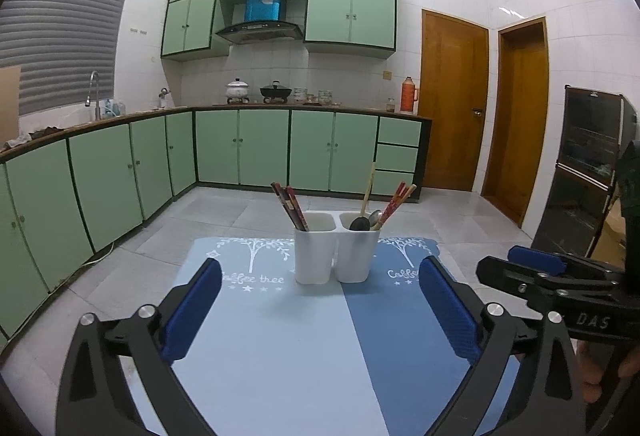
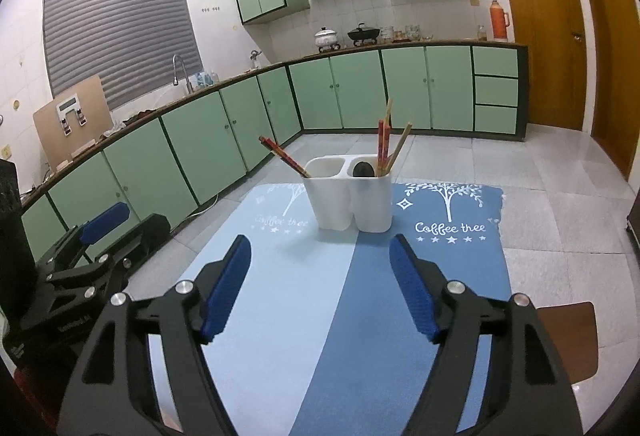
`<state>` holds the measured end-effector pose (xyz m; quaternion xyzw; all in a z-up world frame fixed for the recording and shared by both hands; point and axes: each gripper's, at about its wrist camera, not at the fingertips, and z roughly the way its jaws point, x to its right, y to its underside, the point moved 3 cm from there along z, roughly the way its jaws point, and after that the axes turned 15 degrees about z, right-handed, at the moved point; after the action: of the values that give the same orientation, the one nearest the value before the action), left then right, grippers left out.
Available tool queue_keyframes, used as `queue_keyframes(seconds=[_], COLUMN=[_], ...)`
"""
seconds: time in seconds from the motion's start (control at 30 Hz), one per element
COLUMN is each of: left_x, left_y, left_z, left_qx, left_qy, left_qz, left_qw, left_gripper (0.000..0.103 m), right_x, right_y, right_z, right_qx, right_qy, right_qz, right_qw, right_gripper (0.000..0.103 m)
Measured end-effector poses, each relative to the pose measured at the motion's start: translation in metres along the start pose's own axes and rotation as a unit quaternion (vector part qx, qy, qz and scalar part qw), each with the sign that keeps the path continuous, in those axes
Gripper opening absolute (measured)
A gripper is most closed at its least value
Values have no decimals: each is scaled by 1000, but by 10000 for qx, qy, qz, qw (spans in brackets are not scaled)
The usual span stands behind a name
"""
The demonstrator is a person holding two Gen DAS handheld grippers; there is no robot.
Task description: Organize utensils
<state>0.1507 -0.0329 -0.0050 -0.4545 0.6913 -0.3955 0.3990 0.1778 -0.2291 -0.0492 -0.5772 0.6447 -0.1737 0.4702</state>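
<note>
- The left gripper (image 1: 320,310) was spread wide and held nothing.
- The right gripper (image 2: 320,286) was spread wide too, holding nothing.
- The white two-cup utensil holder (image 1: 336,250) stood ahead of both grippers on the blue mat (image 2: 280,316), well apart from their fingers.
- Red chopsticks (image 1: 290,208) leaned in its left cup.
- More chopsticks (image 2: 384,148) and a dark spoon (image 1: 359,223) sat in its right cup.

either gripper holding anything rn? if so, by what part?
Nothing held. Left gripper and right gripper are both open and empty, short of the white utensil holder on the blue mat.
</note>
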Motion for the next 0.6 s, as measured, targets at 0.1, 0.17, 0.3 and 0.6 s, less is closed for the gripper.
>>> queue_keyframes(seconds=[0.1, 0.17, 0.3, 0.6], left_x=[-1, -1, -1, -1], left_y=[0, 1, 1, 2], left_z=[0, -1, -2, -2], left_qx=[1, -6, -15, -66], left_qy=[0, -31, -44, -66], left_qz=[-15, -5, 8, -12], left_qw=[10000, 10000, 10000, 10000], left_gripper=[97, 97, 97, 97], right_x=[1, 2, 4, 7], right_y=[-1, -1, -3, -5], right_z=[-1, -2, -4, -6], right_qx=[44, 75, 178, 303], right_qy=[21, 37, 76, 195], right_qz=[29, 59, 129, 188], right_qw=[10000, 9999, 9997, 9992], right_gripper=[77, 84, 90, 96])
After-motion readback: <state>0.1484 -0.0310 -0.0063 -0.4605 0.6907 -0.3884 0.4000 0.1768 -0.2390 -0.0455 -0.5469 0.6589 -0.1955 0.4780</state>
